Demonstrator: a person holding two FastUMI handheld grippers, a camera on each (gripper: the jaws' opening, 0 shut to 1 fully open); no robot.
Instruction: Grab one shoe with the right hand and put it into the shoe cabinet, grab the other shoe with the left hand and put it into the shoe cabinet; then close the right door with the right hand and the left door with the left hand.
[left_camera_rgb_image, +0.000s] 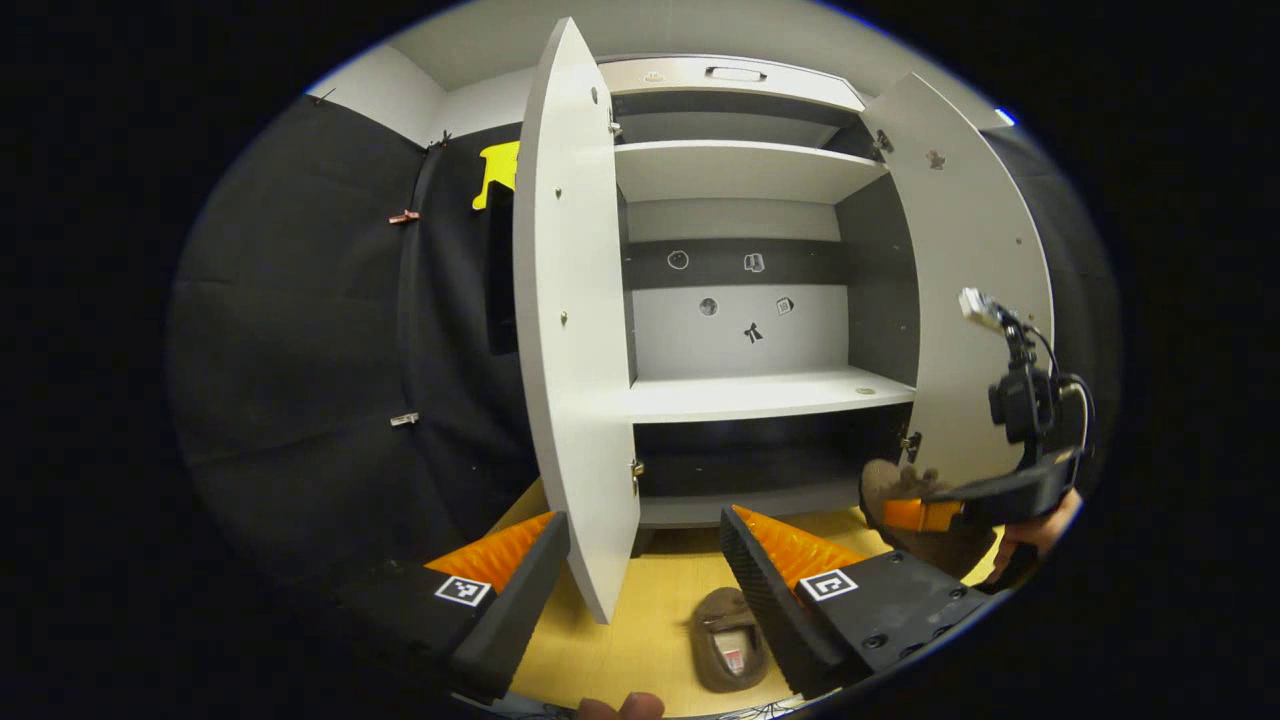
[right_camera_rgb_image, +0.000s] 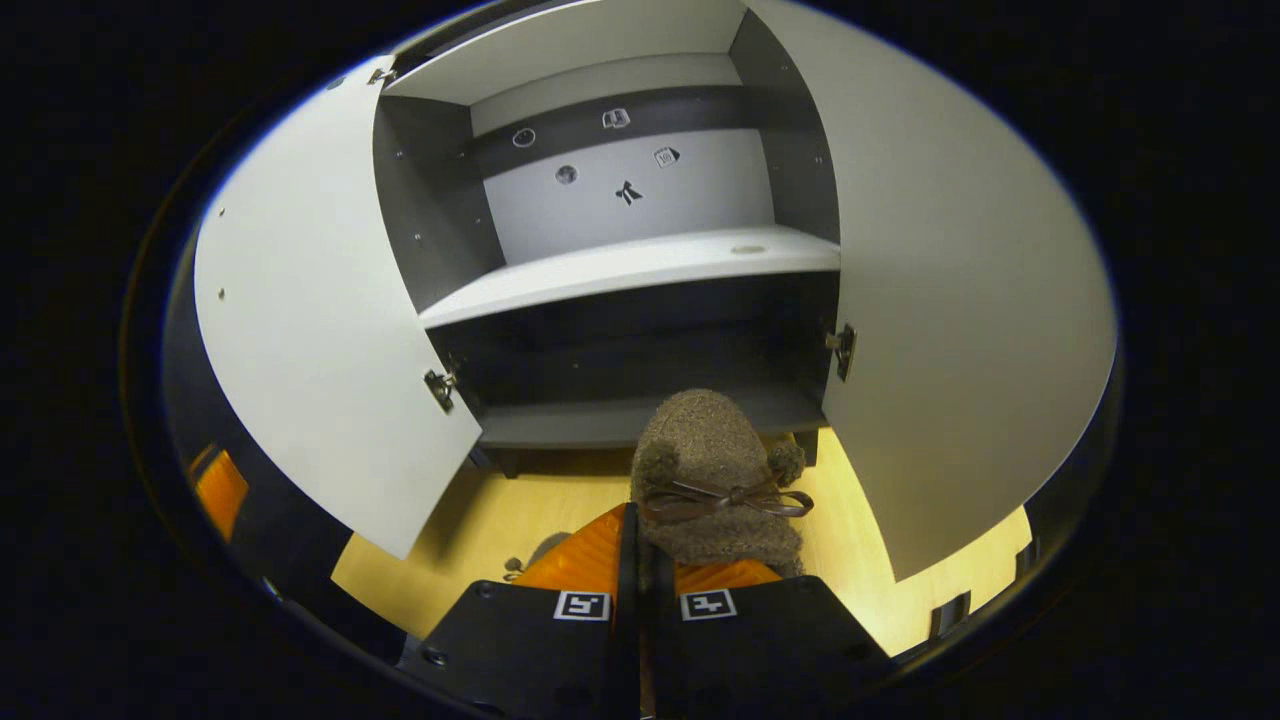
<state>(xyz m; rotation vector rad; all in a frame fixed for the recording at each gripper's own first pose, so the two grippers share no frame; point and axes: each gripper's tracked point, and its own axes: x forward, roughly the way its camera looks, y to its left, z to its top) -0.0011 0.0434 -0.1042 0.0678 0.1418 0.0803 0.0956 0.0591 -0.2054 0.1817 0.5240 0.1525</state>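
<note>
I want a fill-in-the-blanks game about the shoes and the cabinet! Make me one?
1. The right hand-held gripper is shut on a fuzzy brown ____.
2. Both doors of the shoe cabinet are ____.
3. The other shoe lies on the ____.
4. The left hand-held gripper is open and holds ____.

Missing words: shoe; open; floor; nothing

Left tongs gape wide, fingers apart; right tongs are clamped together (fingers nearly touching).
</note>
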